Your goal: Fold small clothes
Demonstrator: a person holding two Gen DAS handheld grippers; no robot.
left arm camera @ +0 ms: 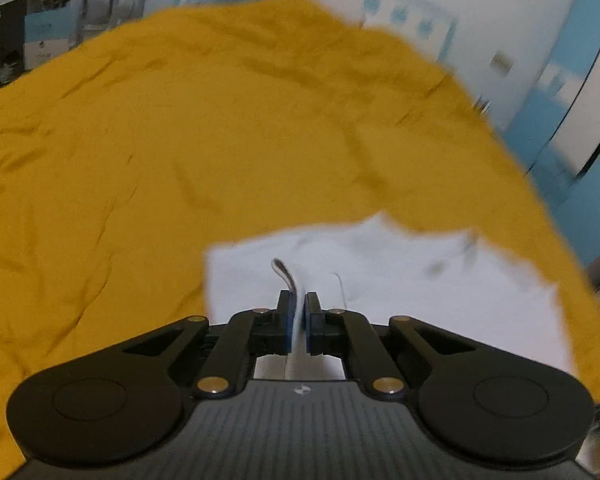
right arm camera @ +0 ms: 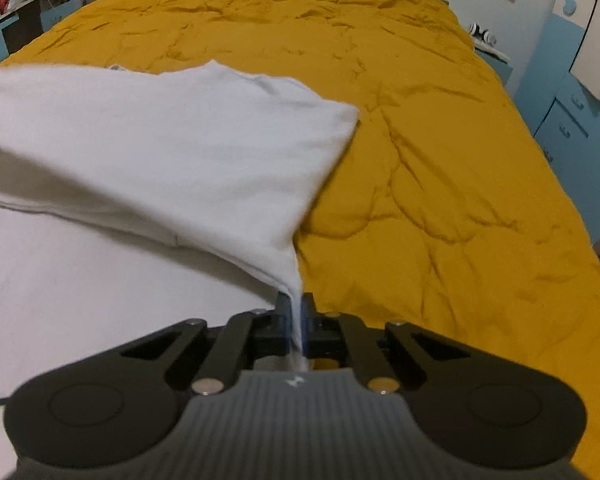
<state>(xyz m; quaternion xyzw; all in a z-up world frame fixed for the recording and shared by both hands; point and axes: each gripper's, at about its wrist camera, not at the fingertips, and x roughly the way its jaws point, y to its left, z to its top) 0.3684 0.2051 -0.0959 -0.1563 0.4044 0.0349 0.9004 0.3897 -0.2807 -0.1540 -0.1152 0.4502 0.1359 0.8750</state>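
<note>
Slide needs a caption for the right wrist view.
Right gripper pinches a corner of the white garment, lifting it over the mustard bedspread.

A bed covered by a wrinkled mustard-yellow quilted bedspread [right arm camera: 440, 168] carries everything; its puffy stitched surface fills most of both views, blurred in the left wrist view [left arm camera: 140, 140]. Directly on it lies a white cotton garment [right arm camera: 80, 288], spread flat over the near left part of the bedspread in the right wrist view, with one portion [right arm camera: 180, 140] raised off the layer beneath. In the left wrist view the white cloth [left arm camera: 420, 300] covers the near right area.
</note>
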